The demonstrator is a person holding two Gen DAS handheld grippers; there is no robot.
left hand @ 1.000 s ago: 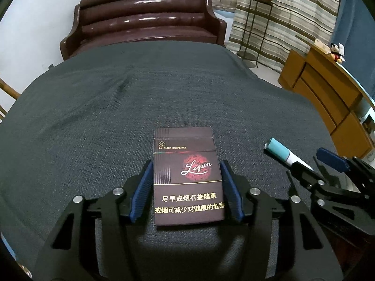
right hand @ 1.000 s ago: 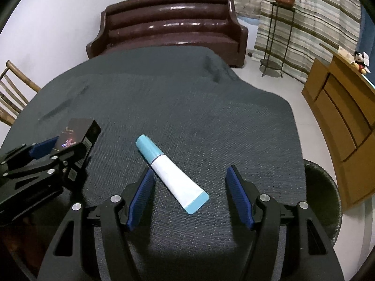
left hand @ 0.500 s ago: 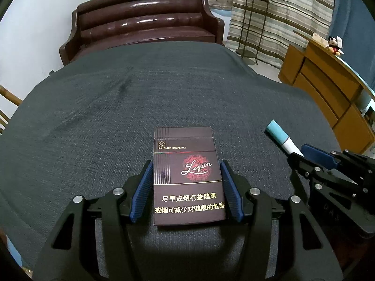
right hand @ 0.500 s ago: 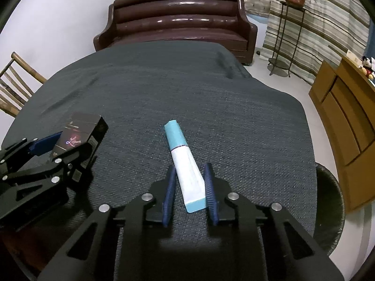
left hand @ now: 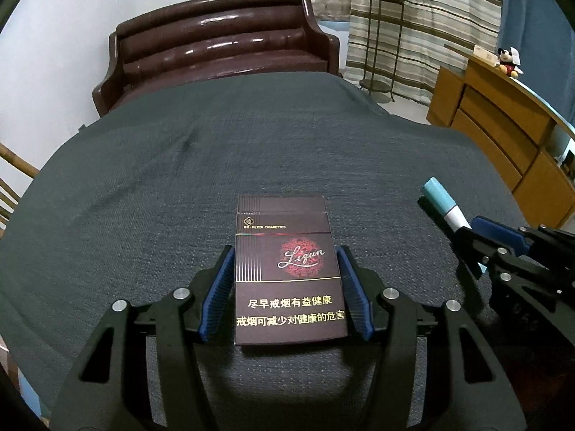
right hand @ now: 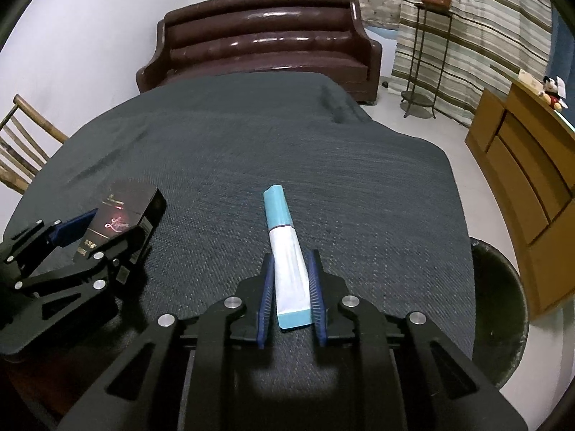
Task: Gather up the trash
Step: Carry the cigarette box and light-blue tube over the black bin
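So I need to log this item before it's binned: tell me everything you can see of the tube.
The tube is a soft-looking squeeze tube with a white body, a teal cap end and a flat teal crimped tail. It lies on the dark cloth, cap pointing away. The right gripper has just been closing on it; its blue fingers press both sides near the tail.
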